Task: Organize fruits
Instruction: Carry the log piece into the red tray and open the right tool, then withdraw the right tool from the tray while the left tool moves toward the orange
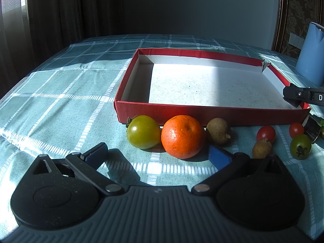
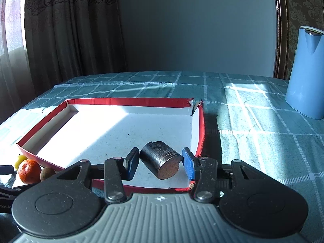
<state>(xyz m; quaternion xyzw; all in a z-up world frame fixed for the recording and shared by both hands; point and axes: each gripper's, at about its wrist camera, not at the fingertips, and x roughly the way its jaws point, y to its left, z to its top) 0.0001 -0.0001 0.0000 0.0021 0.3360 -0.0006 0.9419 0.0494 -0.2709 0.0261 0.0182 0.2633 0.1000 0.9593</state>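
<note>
My left gripper [image 1: 159,151] is hovering spread before the orange [image 1: 182,136] outside the red box [image 1: 202,113], my right gripper [image 2: 160,163] is straddling, unclamped, a dark cylinder [image 2: 160,164] over the box; nudged fruit risks rolling.

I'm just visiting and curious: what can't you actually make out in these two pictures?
- Left wrist view: a green thing at the right edge, cut off by the frame.
- Right wrist view: whether the right claw touches the dark cylinder; gaps show at both pads.
- Right wrist view: the green tomato, partly behind the orange.
</note>
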